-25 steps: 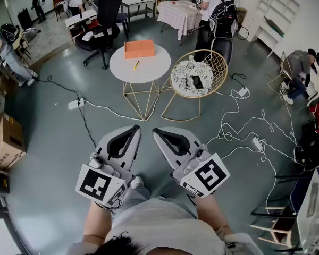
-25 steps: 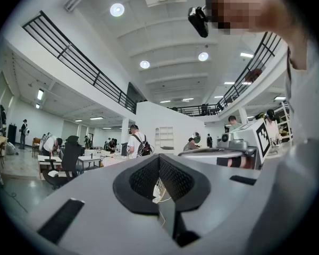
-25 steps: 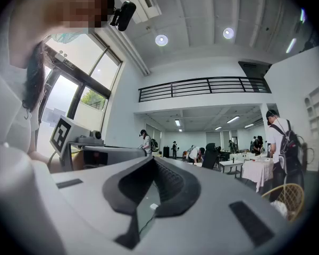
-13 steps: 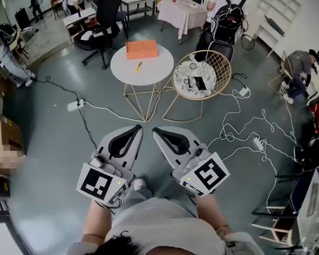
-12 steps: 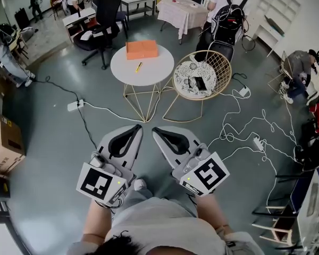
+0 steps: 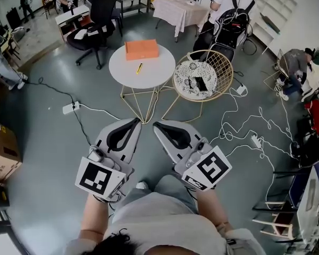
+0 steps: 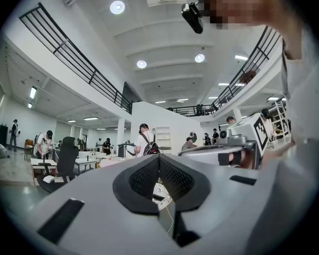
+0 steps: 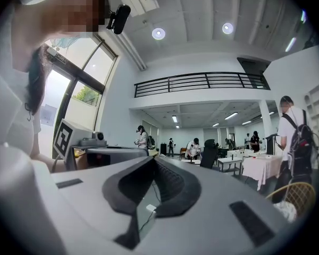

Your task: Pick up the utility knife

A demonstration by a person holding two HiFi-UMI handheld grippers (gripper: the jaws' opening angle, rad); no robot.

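- Left tool [image 6: 134, 123]: jaws together at the tips, nothing between them. The left gripper view shows only the empty loop between the pads.
- Right tool [image 6: 158, 126]: same, tips closed and empty. It sits just beside the left tool, and both are held low in front of the person.
- Utility knife [image 6: 139, 68]: small yellow piece lying flat on the round white tabletop [image 6: 155, 74], well ahead of both tool tips and roughly in line with the left tool. It's too small to tell whether the blade is out.
- Orange box [image 6: 141, 49]: on the same tabletop, just beyond the knife as seen from the tools, close to it but apart.
- Step, as I read it: the approach hasn't closed the gap, so nothing is within reach yet.
- Risks from here:
  - Both tools are shut. If the jaws aren't opened before reaching the knife, the tips will just shove it across the tabletop.
  - The knife is thin and lies flat, so a shallow or off-centre pinch would likely skid it or clamp one end and let it swing.
  - The box sits right behind the knife, so overshooting forward would hit the box or wedge the knife against it.
  - The tabletop stands on thin wire legs [image 6: 134, 101], and pressing down hard near the rim could rock it.
  - White cables [image 6: 235, 122] and a power strip [image 6: 70, 108] lie on the floor ahead of the tools to either side, and the wire chair [image 6: 224, 68] crowds the right tool's side. Both are trip or snag hazards while walking in.
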